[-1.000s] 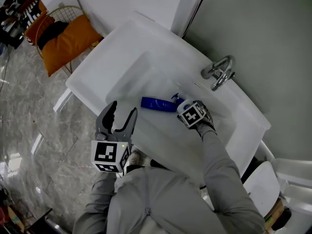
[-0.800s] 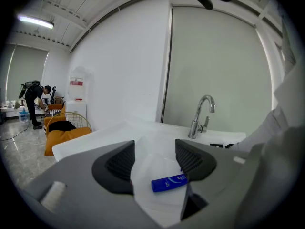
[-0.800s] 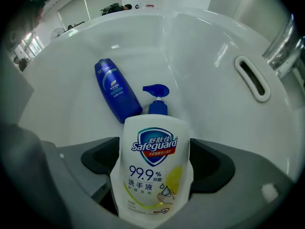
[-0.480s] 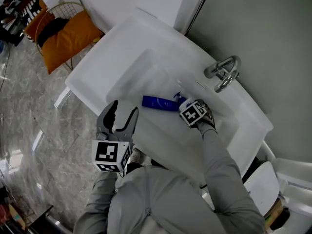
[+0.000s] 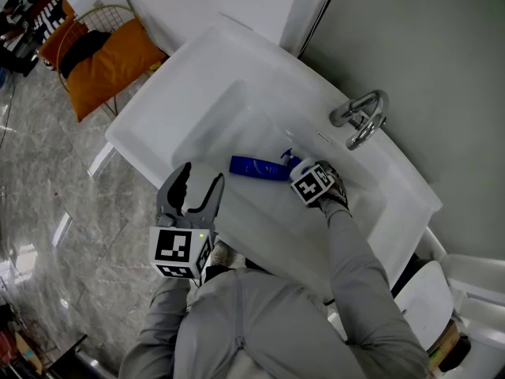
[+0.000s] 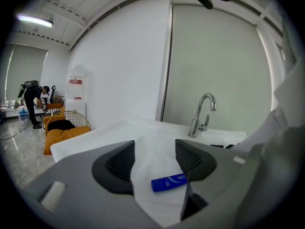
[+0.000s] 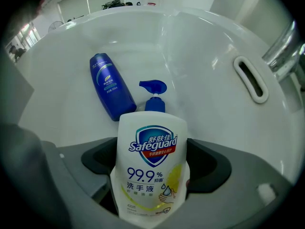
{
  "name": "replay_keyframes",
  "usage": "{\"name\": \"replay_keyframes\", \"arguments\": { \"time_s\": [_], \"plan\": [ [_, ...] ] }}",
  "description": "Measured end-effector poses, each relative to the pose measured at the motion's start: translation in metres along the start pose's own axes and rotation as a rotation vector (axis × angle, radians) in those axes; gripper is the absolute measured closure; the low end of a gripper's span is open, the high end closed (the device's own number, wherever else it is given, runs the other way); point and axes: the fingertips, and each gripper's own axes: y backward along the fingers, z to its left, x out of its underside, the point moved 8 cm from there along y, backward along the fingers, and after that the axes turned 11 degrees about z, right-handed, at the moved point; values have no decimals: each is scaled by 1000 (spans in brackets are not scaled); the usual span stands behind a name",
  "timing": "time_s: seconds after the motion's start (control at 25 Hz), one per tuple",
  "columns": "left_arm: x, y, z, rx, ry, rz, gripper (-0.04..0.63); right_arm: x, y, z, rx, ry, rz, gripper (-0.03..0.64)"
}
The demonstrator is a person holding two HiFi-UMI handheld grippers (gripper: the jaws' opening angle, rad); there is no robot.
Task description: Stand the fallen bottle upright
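Note:
A white Safeguard pump bottle [image 7: 151, 168] sits between the jaws of my right gripper [image 7: 155, 163], which is shut on its body. Its blue pump [image 7: 153, 90] points away from the camera, toward the basin wall. A blue bottle [image 7: 110, 85] lies on its side in the basin just left of the pump. In the head view the right gripper [image 5: 298, 170] is inside the sink [image 5: 158, 125], beside the lying blue bottle [image 5: 256, 167]. My left gripper [image 5: 197, 186] hangs open over the sink's front edge, holding nothing. In the left gripper view, the blue bottle [image 6: 170, 182] shows between its jaws, farther off.
A chrome faucet [image 5: 359, 117] stands on the sink's back rim, with an overflow slot [image 7: 250, 78] below it. An orange cushion in a wire chair [image 5: 95, 58] is on the marble floor at the left. A person stands far off [image 6: 33, 104].
Nothing has moved beyond a slight shift of the head camera. The right gripper stays shut on the white bottle and the left one stays open.

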Motion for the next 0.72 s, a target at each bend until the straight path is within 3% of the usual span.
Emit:
{"name": "replay_keyframes", "arguments": {
  "time_s": [0.32, 0.72],
  "plan": [
    [-3, 4, -4, 13, -7, -14, 281, 3, 17, -9, 30, -79, -67, 183],
    [-5, 8, -15, 56, -84, -24, 281, 22, 57, -11, 91, -224, -257, 184]
  ]
}}
